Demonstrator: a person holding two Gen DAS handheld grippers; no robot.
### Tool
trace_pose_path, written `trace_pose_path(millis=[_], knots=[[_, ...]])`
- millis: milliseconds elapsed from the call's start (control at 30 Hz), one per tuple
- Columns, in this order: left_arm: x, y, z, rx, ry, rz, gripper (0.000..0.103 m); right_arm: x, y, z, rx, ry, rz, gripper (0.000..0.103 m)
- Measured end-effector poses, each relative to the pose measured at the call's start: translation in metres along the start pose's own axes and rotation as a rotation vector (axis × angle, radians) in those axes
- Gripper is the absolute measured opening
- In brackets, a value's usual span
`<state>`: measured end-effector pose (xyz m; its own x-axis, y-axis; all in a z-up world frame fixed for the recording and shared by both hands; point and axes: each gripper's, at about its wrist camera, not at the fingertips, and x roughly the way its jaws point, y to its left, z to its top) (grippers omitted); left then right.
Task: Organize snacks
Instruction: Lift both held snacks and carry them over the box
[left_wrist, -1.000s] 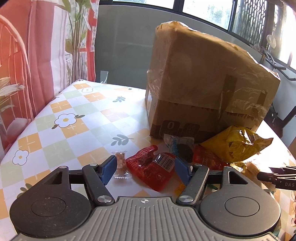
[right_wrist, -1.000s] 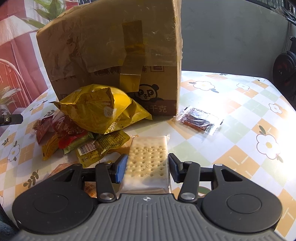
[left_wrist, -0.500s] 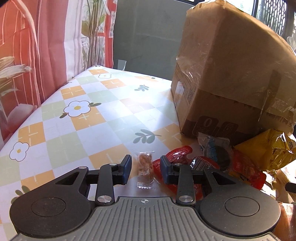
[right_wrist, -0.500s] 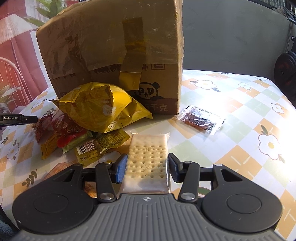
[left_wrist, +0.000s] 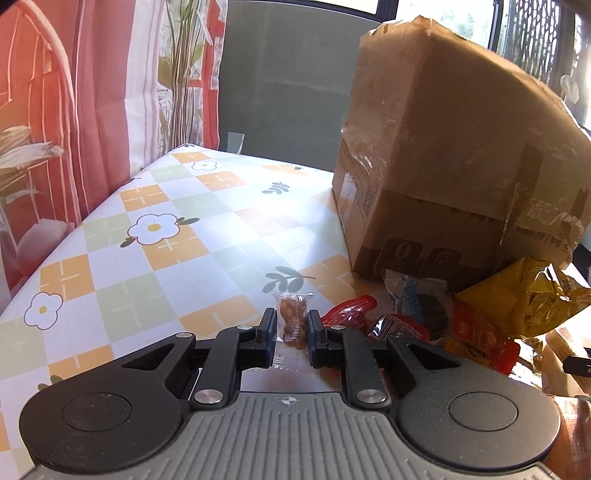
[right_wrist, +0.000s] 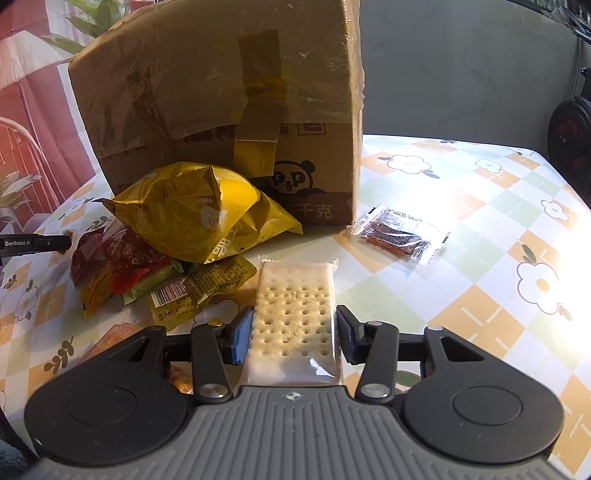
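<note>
We close our left gripper (left_wrist: 291, 328) on a small clear packet of brown nuts (left_wrist: 291, 319), pinned between the pads on the flowered checked tablecloth (left_wrist: 155, 254). Our right gripper (right_wrist: 293, 334) clamps a pale rectangular cracker pack in clear wrap (right_wrist: 293, 310), near the brown taped cardboard box (right_wrist: 221, 110).

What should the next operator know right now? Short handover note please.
Left gripper: shut on the small clear nut packet, low over the tablecloth.
Right gripper: shut on the cracker pack.
Cardboard box stands behind the pile: yellow bag, red packets, dark sachet to the box's right.
Done: two items gripped. Left: place them, then sort the loose pile.
</note>
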<state>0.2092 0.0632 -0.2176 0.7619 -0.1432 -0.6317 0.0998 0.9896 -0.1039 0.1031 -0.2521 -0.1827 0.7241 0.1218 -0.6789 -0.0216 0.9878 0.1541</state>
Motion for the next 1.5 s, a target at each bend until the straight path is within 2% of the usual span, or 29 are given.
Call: trace_pose_path(millis=[267,467,600,800,933,1133,1300,1500], knots=[[-0.030,-0.019,0.010,0.008,-0.060,-0.056,0.018,-0.027,-0.001,0.009,0.016,-0.083,-0.007,0.049],[-0.061,-0.039,0.041,0.044,-0.159,-0.147,0.018,-0.060,-0.003,0.031,-0.002,-0.185,-0.015,0.049],[-0.078,-0.058,0.071,0.071,-0.239,-0.207,0.018,-0.086,-0.003,0.057,-0.022,-0.269,-0.007,0.049],[-0.085,-0.092,0.128,0.134,-0.353,-0.279,0.018,-0.106,0.000,0.124,-0.081,-0.380,0.028,0.049],[-0.067,-0.114,0.157,0.141,-0.370,-0.293,0.018,-0.091,0.008,0.176,-0.128,-0.418,0.045,0.049],[-0.028,-0.144,0.180,0.156,-0.317,-0.286,0.018,-0.038,0.023,0.230,-0.187,-0.374,0.033,0.049],[0.001,-0.160,0.188,0.196,-0.273,-0.274,0.018,-0.012,0.025,0.248,-0.194,-0.344,0.027,0.048],[0.020,-0.162,0.185,0.194,-0.231,-0.250,0.018,0.010,0.011,0.247,-0.163,-0.279,0.009,0.049]])
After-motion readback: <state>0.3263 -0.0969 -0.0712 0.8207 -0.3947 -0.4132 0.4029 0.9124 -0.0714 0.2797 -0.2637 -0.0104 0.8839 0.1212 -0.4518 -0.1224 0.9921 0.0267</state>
